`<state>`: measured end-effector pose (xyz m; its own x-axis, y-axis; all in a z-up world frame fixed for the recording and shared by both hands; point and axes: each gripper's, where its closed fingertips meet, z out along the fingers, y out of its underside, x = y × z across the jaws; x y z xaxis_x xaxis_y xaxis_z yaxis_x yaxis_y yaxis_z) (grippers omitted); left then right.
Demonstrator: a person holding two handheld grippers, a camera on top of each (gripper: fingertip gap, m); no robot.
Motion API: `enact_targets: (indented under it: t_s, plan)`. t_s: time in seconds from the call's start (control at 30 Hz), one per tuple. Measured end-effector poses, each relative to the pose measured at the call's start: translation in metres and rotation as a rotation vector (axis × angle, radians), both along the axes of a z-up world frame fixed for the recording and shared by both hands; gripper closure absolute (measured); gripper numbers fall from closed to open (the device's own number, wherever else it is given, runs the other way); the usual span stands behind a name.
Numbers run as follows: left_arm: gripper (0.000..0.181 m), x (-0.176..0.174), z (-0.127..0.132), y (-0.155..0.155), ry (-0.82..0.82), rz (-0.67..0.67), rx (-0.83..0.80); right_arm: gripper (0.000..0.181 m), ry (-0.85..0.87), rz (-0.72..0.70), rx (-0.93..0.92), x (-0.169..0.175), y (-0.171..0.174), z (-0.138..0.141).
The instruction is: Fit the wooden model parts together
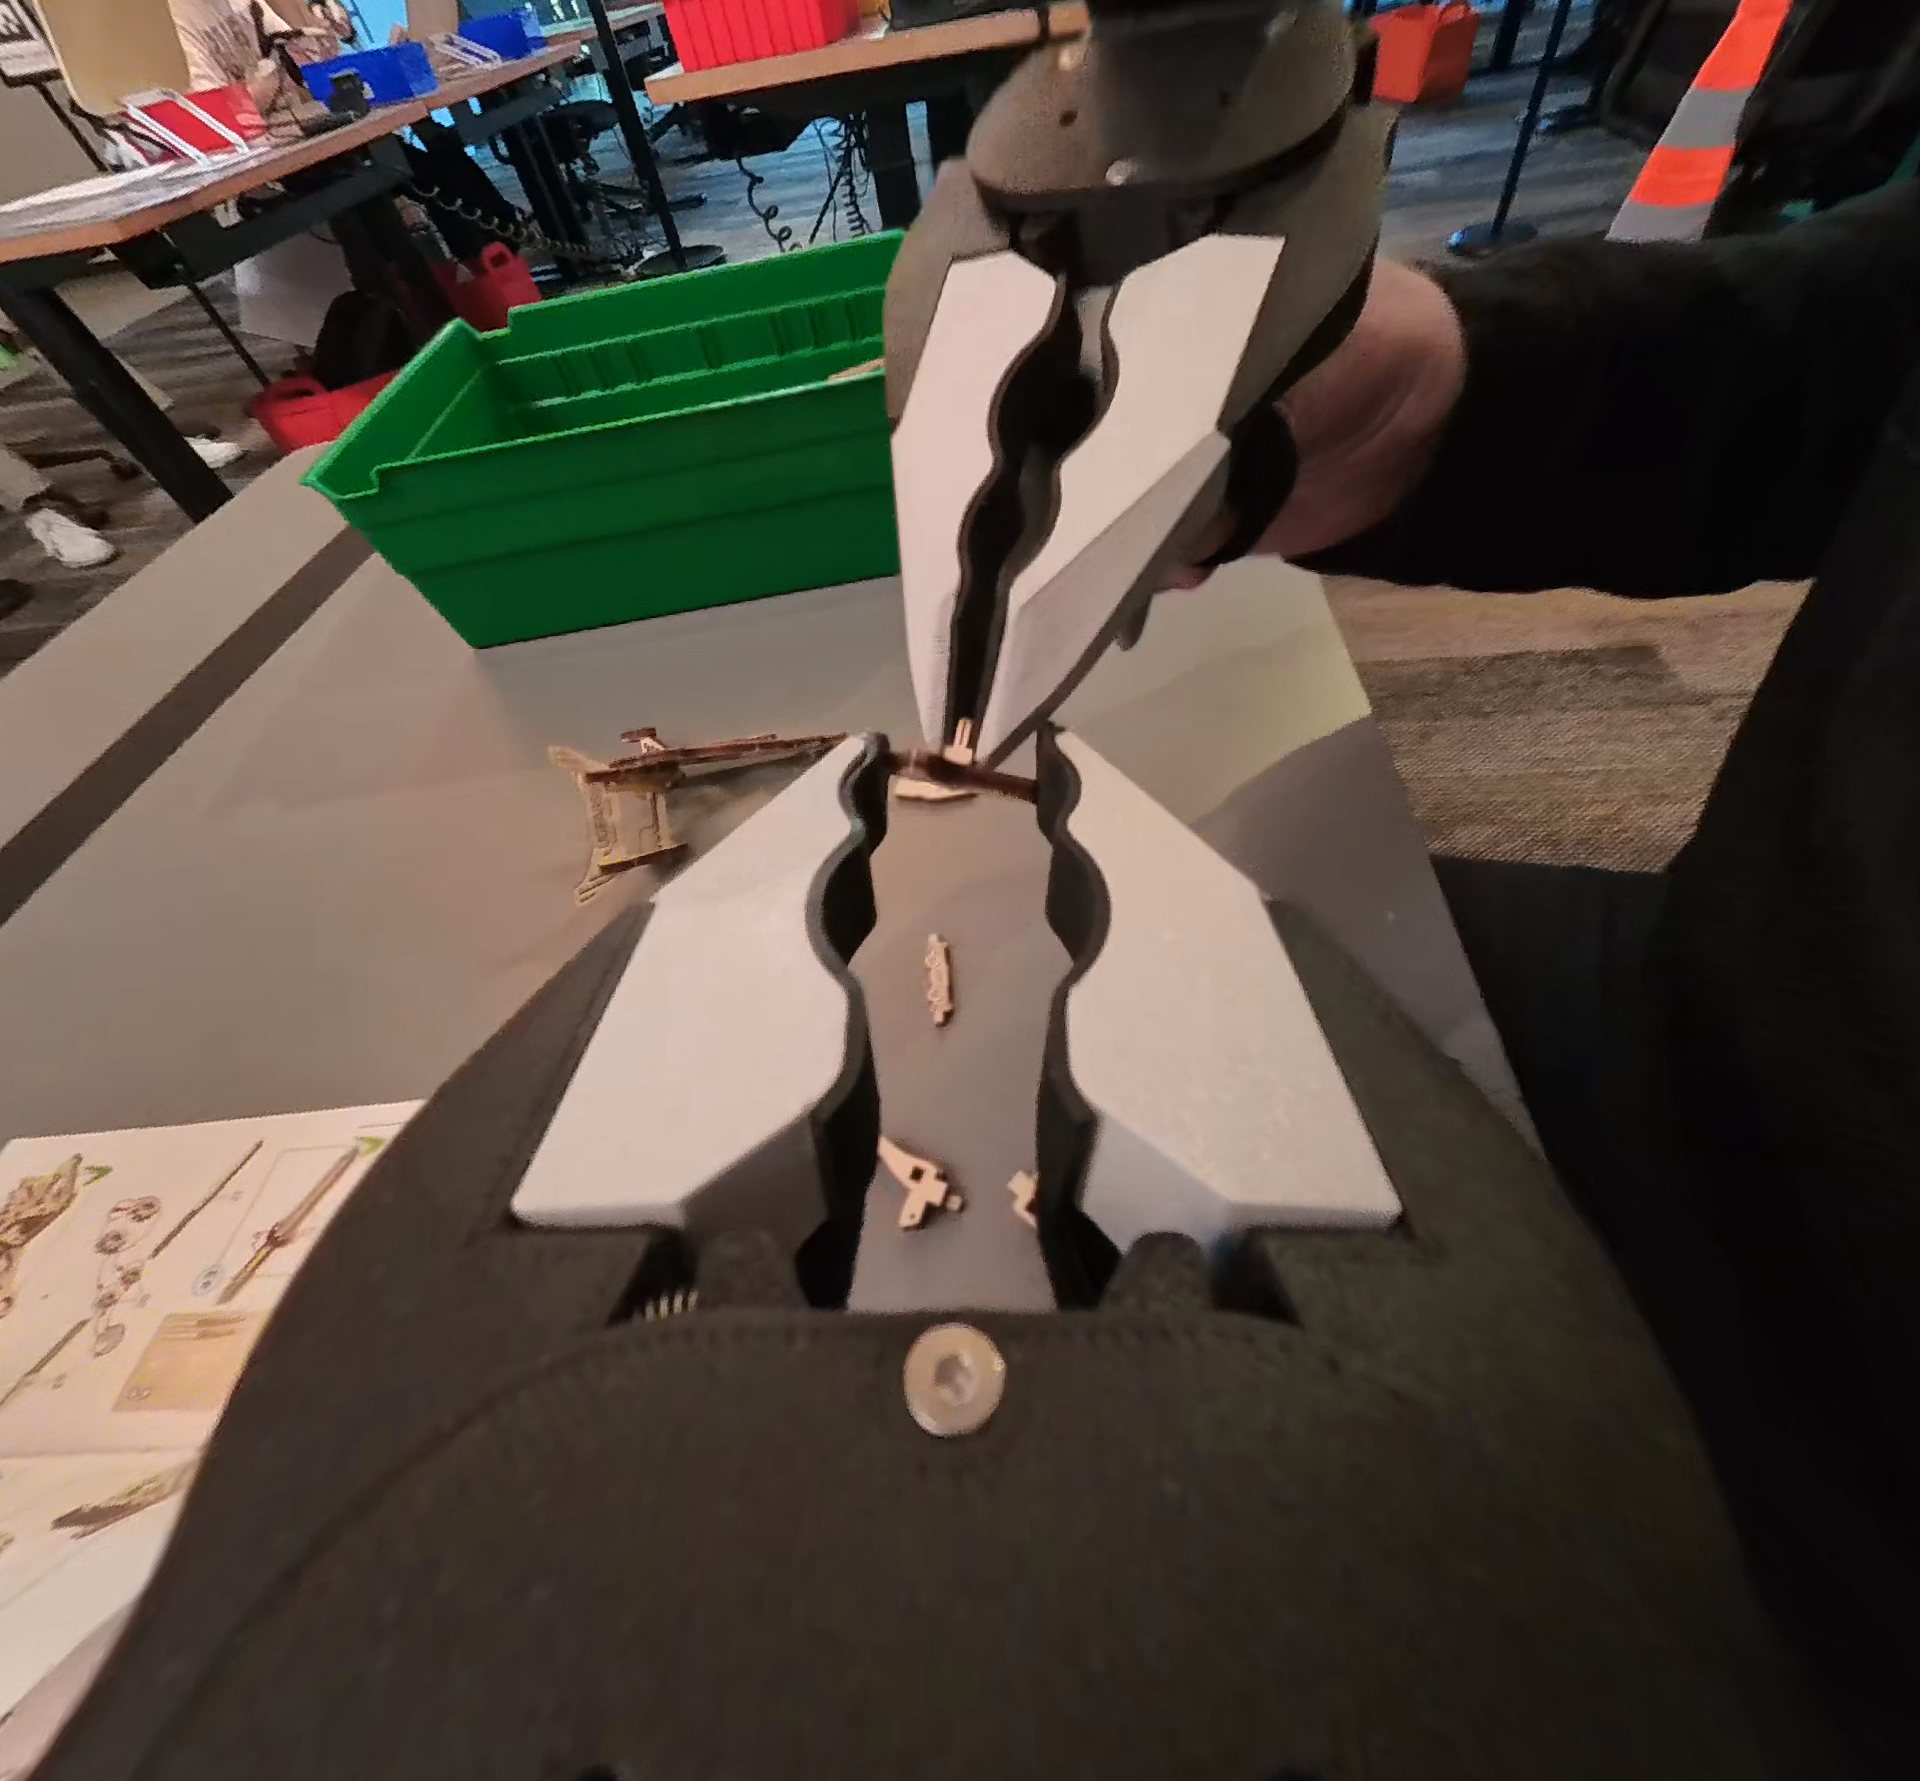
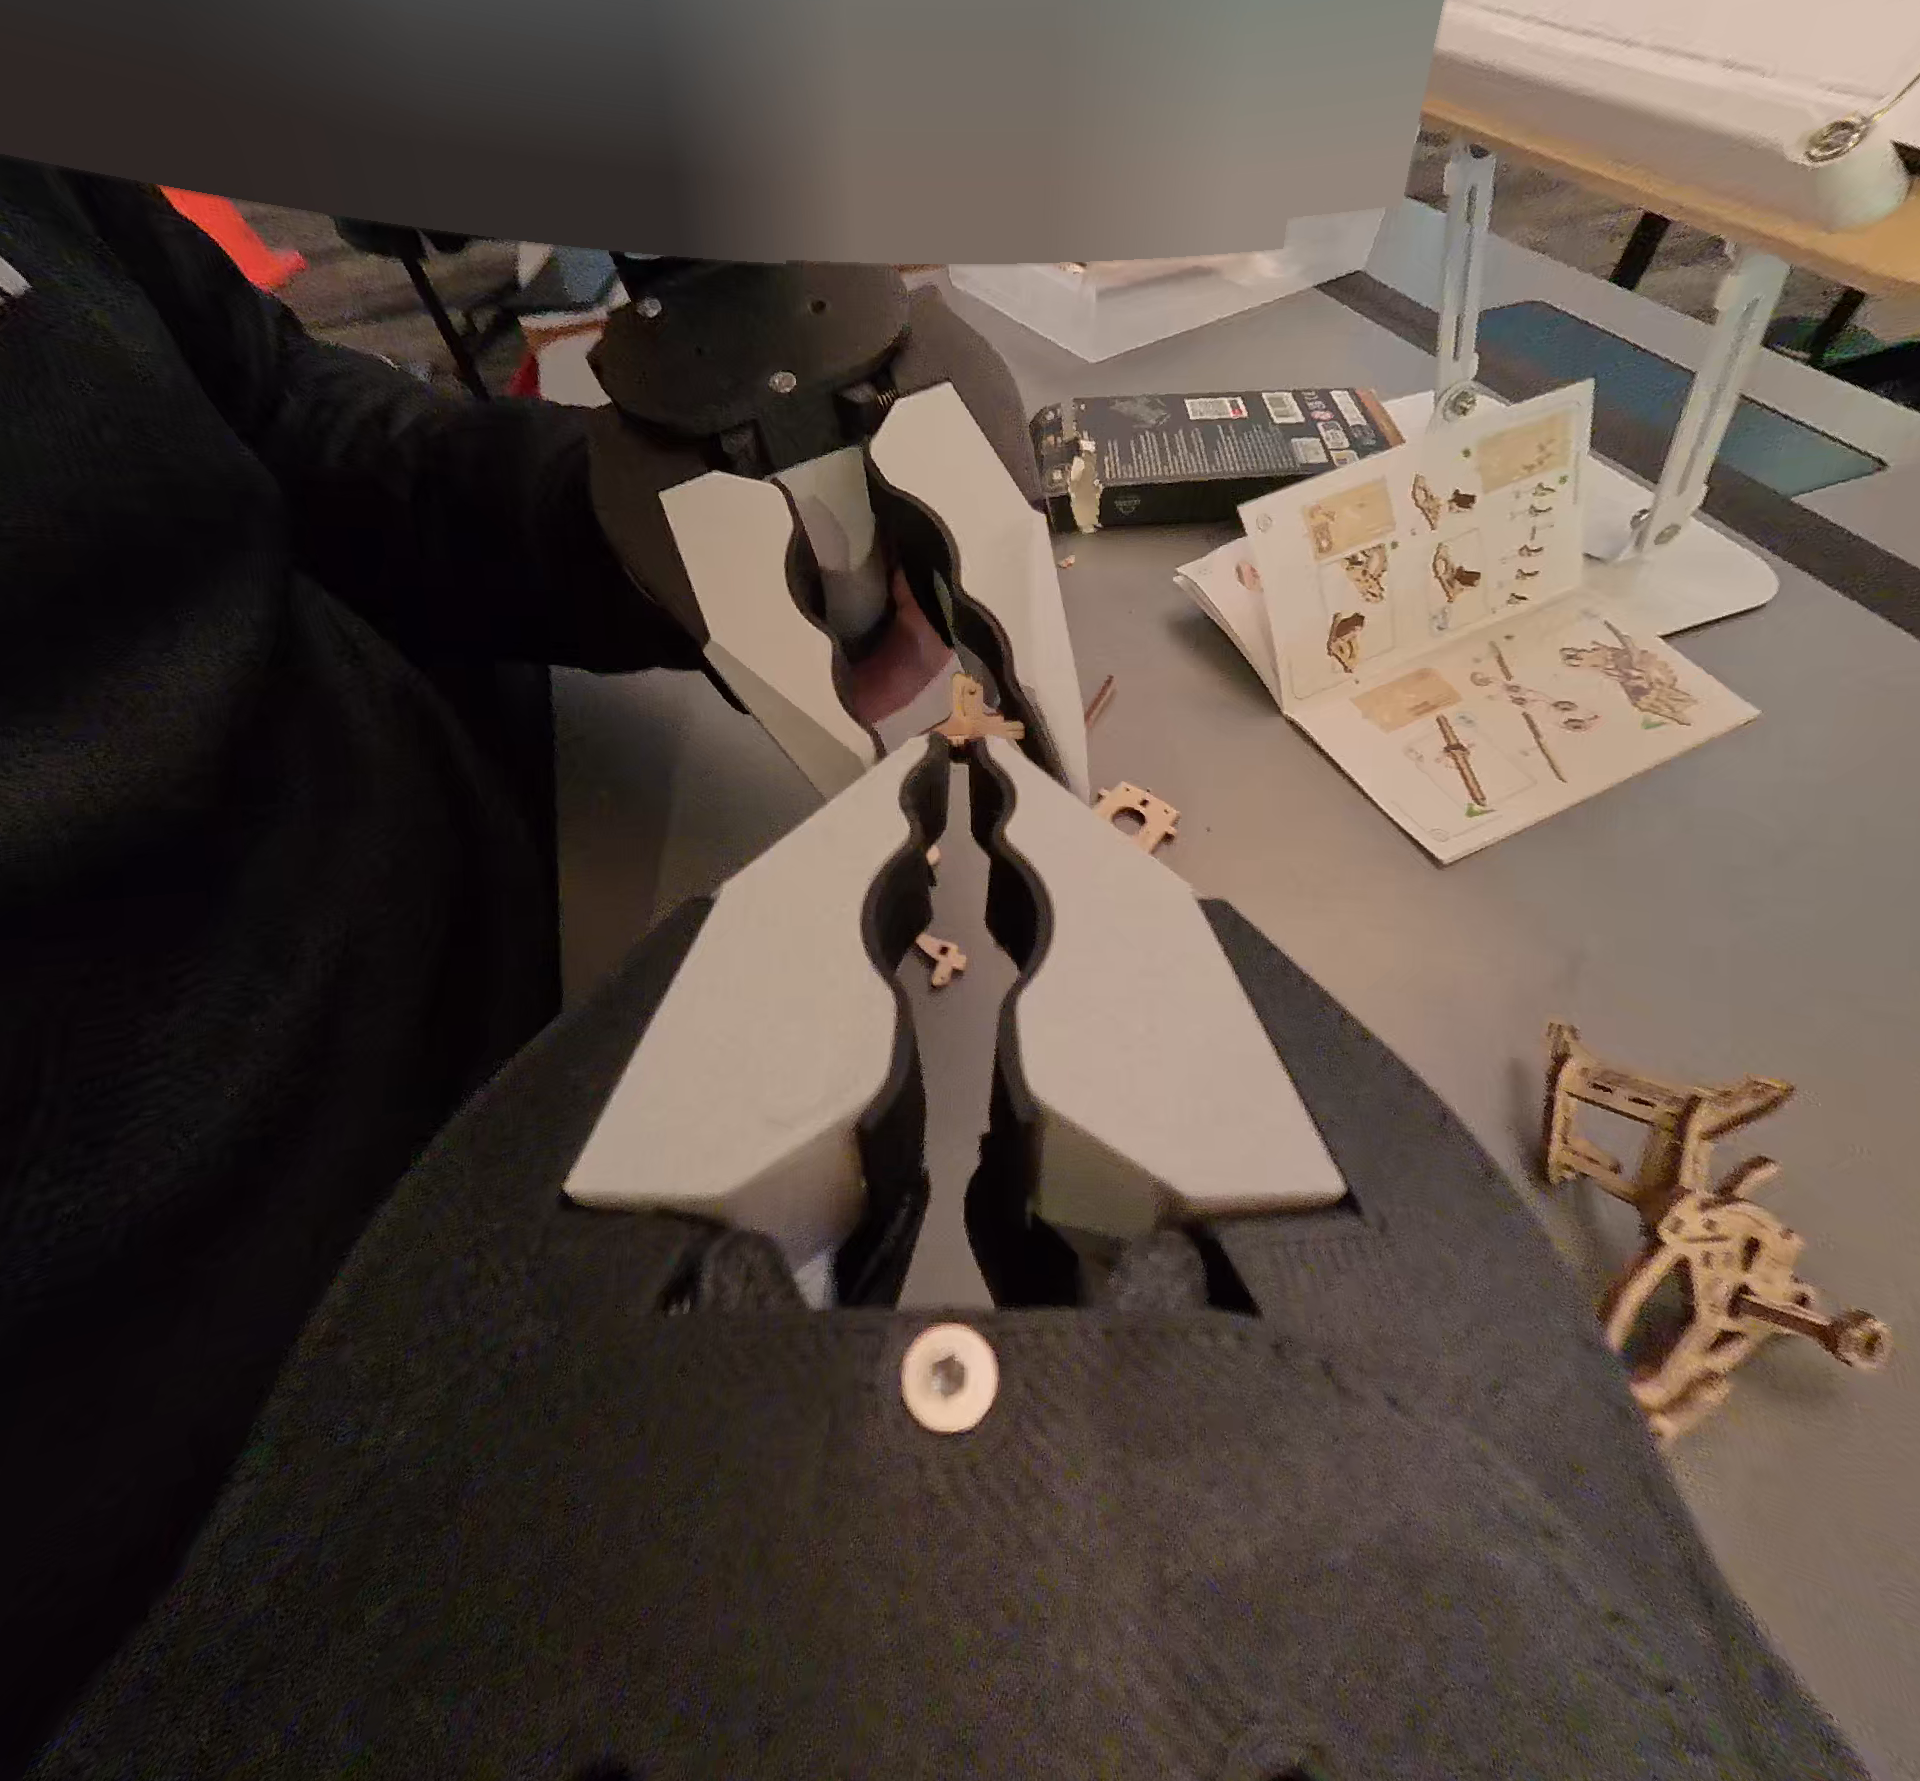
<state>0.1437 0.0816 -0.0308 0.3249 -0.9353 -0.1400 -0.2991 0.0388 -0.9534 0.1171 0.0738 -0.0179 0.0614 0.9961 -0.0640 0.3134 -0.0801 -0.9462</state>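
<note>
Grippers meet tip to tip over the grey tabletop [image 1: 260,848]. From the left wrist view, the left gripper [image 1: 961,775] pinches a thin dark wooden stick [image 1: 997,781] across its tips. The right gripper [image 1: 966,734] comes down from above and pinches a small pale wooden part [image 1: 963,736] right against that stick. A half-built wooden model [image 1: 634,796] lies near the middle, a green bin [image 1: 623,505] sits toward the far edge, and three little loose parts [image 1: 938,978] lie below (one is half hidden).

From the right wrist view, the right gripper [image 2: 961,744] has its tips pressed on the pale part [image 2: 971,713]. The left gripper [image 2: 977,723] touches it too. An open booklet [image 2: 1475,630] lies near the far right edge.
</note>
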Motion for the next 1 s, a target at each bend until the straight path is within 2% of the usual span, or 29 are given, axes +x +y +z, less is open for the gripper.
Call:
enact_targets:
  t_s: [0.27, 0.37, 0.47, 0.63, 0.7, 0.77, 0.8, 0.83, 0.9, 1.0]
  plan:
    - [0.155, -0.002, 0.009, 0.001, -0.100, 0.006, -0.048, 0.181, -0.106, -0.029, 0.110, -0.001, 0.002, 0.003]
    - [0.155, -0.004, 0.016, 0.001, -0.148, 0.001, -0.061, 0.181, -0.067, -0.025, 0.077, -0.002, 0.002, 0.009]
    - [0.155, -0.004, 0.019, 0.003, -0.135, 0.025, -0.031, 0.181, 0.012, -0.021, -0.015, -0.001, 0.002, 0.017]
    - [0.155, 0.000, 0.022, 0.001, -0.105, 0.025, 0.007, 0.181, 0.063, -0.019, -0.067, 0.003, 0.000, 0.022]
    - [0.156, -0.018, 0.015, 0.017, -0.050, 0.114, 0.022, 0.181, 0.044, -0.041, -0.037, 0.006, 0.000, 0.022]
    - [0.157, -0.039, 0.020, 0.027, -0.103, 0.155, -0.017, 0.181, 0.216, -0.105, -0.104, 0.037, 0.018, 0.055]
    - [0.155, -0.031, 0.026, 0.022, -0.053, 0.138, 0.067, 0.181, 0.194, -0.148, -0.090, 0.049, 0.027, 0.053]
    - [0.155, -0.021, 0.030, 0.016, -0.027, 0.123, 0.126, 0.181, 0.122, -0.133, -0.095, 0.045, 0.024, 0.038]
    - [0.155, -0.019, 0.023, 0.016, -0.019, 0.116, 0.109, 0.181, 0.111, -0.089, -0.131, 0.033, 0.014, 0.027]
    - [0.155, -0.017, 0.017, 0.015, 0.006, 0.109, 0.120, 0.181, 0.123, -0.107, -0.170, 0.037, 0.020, 0.022]
